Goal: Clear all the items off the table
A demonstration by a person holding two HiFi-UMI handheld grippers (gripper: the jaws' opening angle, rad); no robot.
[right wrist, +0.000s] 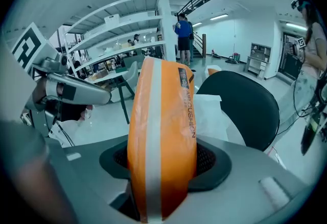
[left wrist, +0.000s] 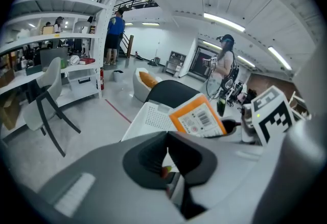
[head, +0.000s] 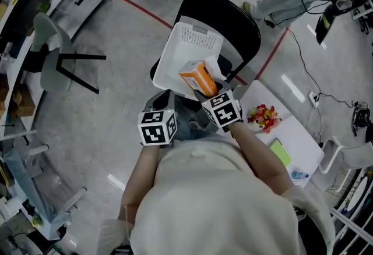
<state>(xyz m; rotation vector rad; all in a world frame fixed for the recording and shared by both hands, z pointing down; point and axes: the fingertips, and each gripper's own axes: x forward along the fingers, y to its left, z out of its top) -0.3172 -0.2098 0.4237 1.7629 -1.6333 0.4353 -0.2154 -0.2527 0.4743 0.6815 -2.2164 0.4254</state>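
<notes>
Pinching an orange box (right wrist: 161, 115) by its broad sides in the right gripper (right wrist: 162, 164), at the near edge of a tilted white basket (head: 195, 38) on a black chair (head: 233, 15). Beside it, left gripper (left wrist: 167, 154) with jaws pressed together. Off right, on the white table (head: 303, 137): small red and yellow items (head: 264, 117), a green pad (head: 281, 152).

Head cam: above the person, facing steeply down at the white perforated plastic basket (head: 186, 44) on the black round-backed chair (head: 233, 12). Left gripper (left wrist: 167, 151) cam: right behind its jaws, looking along them toward the chair. Right gripper (right wrist: 162, 166) cam: same mount, with the orange-and-white flat packet (right wrist: 161, 141) filling the centre. All 3 share packet and chair; each gripper cam catches the other gripper at its edge.
</notes>
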